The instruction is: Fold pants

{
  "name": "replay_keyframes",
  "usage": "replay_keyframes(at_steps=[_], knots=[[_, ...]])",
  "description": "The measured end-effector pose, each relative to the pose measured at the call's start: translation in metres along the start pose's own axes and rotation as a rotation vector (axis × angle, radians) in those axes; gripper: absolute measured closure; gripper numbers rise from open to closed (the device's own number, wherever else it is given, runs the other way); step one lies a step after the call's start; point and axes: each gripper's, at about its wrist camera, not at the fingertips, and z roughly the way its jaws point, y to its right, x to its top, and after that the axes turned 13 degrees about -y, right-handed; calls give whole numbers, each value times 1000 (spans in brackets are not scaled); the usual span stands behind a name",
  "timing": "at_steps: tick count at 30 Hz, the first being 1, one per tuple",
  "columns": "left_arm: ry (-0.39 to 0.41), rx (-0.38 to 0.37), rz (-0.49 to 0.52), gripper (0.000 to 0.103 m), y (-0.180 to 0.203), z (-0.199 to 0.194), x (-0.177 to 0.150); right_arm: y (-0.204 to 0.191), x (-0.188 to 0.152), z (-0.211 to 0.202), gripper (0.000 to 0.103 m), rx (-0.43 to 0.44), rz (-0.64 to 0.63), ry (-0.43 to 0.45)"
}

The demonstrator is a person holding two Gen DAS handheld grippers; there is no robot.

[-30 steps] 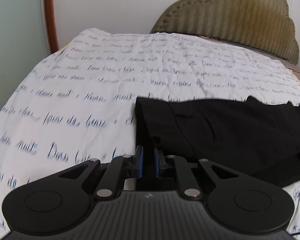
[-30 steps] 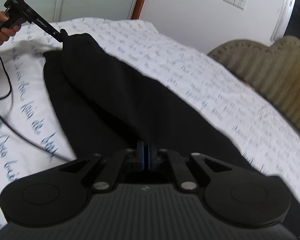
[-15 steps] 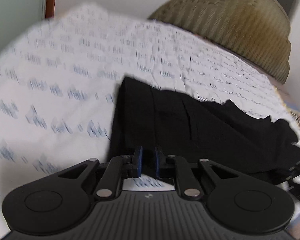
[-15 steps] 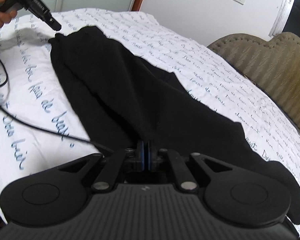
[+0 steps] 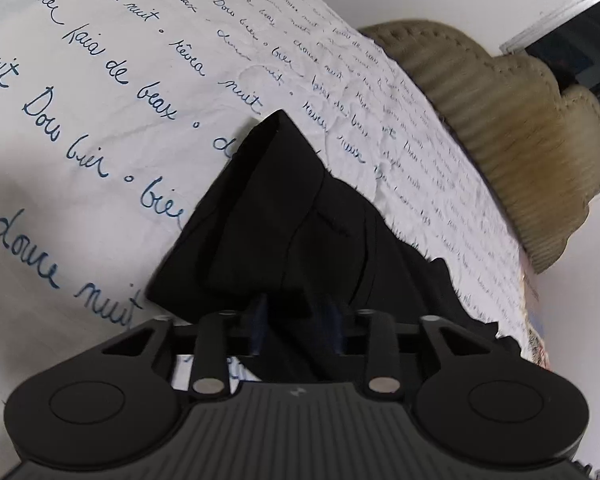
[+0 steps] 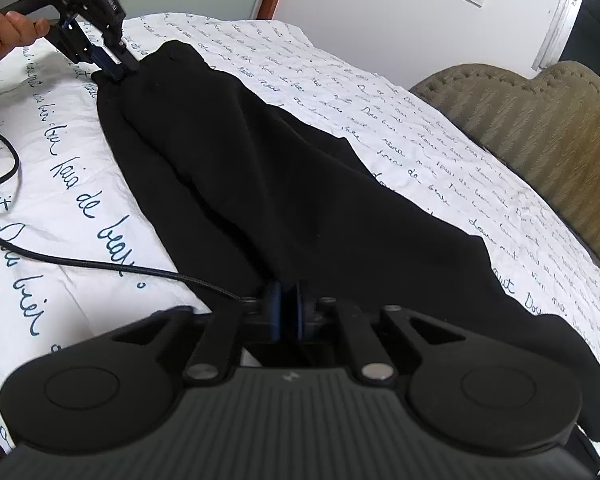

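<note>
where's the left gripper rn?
In the right wrist view it's top left: the left gripper is at the far end of the black pants, on the script-printed bedsheet. Its fingers sit either side of the fabric.

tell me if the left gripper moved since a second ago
Yes. In the right wrist view the left gripper now sits lower and further right against the sheet, at the pants end.
</note>
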Motion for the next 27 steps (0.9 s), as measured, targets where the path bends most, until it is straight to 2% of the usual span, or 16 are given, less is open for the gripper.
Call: replay_keyframes(at_steps=[1, 2, 3, 6, 8, 14, 16, 17, 18, 19, 20, 21, 24, 27], knots=[[4, -15, -2, 43, 1, 0, -1, -1, 0, 0, 95, -11, -5, 4], [10, -23, -7, 29, 2, 0, -2, -2, 0, 0, 95, -17, -8, 4], [19, -17, -18, 25, 3, -1, -3, -3, 1, 0, 94, -24, -9, 3], [39, 23, -9, 25, 8, -7, -8, -9, 8, -8, 86, -56, -20, 23], [23, 29, -14, 24, 8, -5, -7, -17, 16, -17, 80, -70, -47, 54], [0, 3, -141, 26, -1, 9, 0, -70, 68, -21, 79, -68, -166, 164], [15, -2, -175, 34, -2, 8, -2, -93, 86, -12, 79, -77, -220, 170], [20, 6, -181, 50, -1, 7, -3, -105, 95, -5, 79, -94, -257, 169], [22, 26, -183, 59, -1, 6, -3, -116, 101, 1, 79, -112, -290, 168], [24, 42, -181, 62, -1, 5, -4, -124, 107, 7, 79, -116, -316, 168], [22, 49, -177, 70, -2, 5, -3, -131, 113, 13, 77, -107, -334, 166], [19, 54, -178, 77, -4, 5, -3, -137, 118, 19, 70, -97, -349, 161], [20, 31, -186, 86, -10, 3, -5, -153, 125, 35, 64, -136, -397, 152], [61, 19, -171, 88, -8, -4, -9, -171, 128, 48, 64, -205, -460, 143]])
